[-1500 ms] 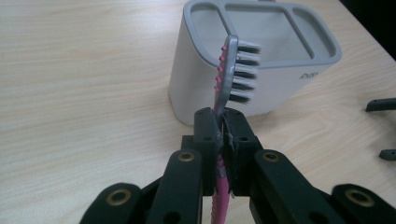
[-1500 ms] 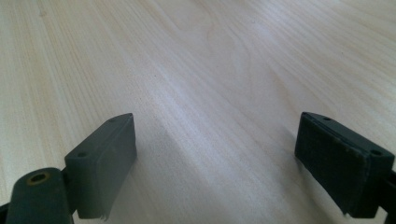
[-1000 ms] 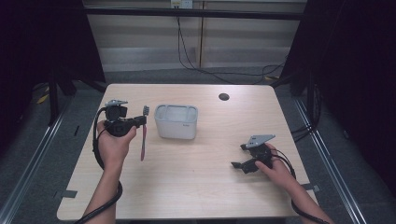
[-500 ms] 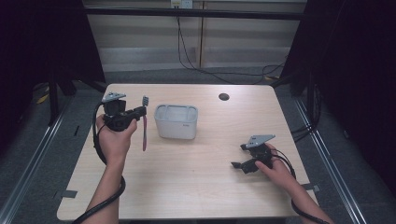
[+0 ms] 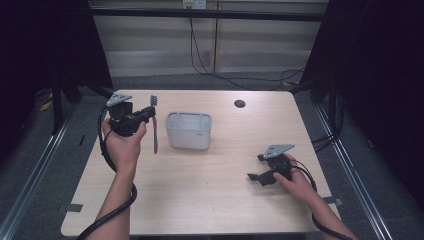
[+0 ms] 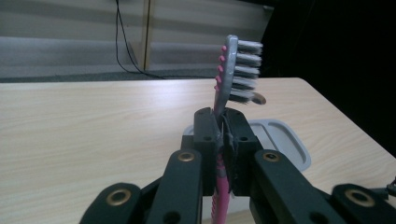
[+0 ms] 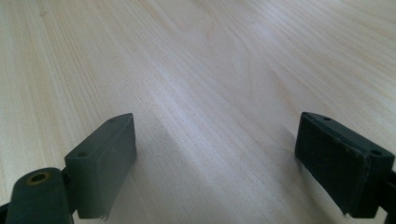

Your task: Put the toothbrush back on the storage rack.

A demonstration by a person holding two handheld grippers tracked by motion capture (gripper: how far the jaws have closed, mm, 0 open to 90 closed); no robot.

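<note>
Pale wood grain covers the table in front of me, with dark floor around it. My left gripper sits at the left of the high view, jaws clamped tight on a pink toothbrush, which hangs upright and off the table (bristle head up, handle pointing down). From my left gripper view the bristles rise above the jaws at centre frame. Just right of the toothbrush stands a grey lidded container, apart from it. My right gripper rests low at the lower right, jaws spread wide with nothing but bare wood between them.
</note>
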